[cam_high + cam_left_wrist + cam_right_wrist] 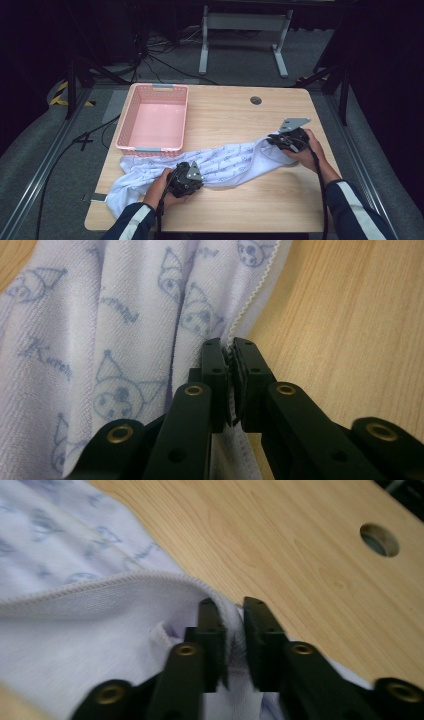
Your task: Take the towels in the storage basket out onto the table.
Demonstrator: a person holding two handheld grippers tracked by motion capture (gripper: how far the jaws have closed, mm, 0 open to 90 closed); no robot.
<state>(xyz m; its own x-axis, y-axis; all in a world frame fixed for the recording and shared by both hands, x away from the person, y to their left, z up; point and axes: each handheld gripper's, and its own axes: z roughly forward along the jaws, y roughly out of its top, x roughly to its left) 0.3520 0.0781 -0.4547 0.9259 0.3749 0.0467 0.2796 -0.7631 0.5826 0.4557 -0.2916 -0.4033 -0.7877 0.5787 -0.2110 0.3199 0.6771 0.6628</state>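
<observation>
Printed cloth point(225, 162) lies stretched across the surface point(240, 210), just in front of the empty pink basket point(155, 120). Left claw point(228, 347) pinches its stitched hem; right claw point(231, 611) pinches a bunched edge at the far end. Grasping looks done; spreading or folding, and any move to the basket, remain.

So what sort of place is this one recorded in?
Probably a lab or recording studio rather than a home: a lone wooden table on grey carpet, dark curtains around it, loose cables on the floor, and metal rails alongside.
</observation>
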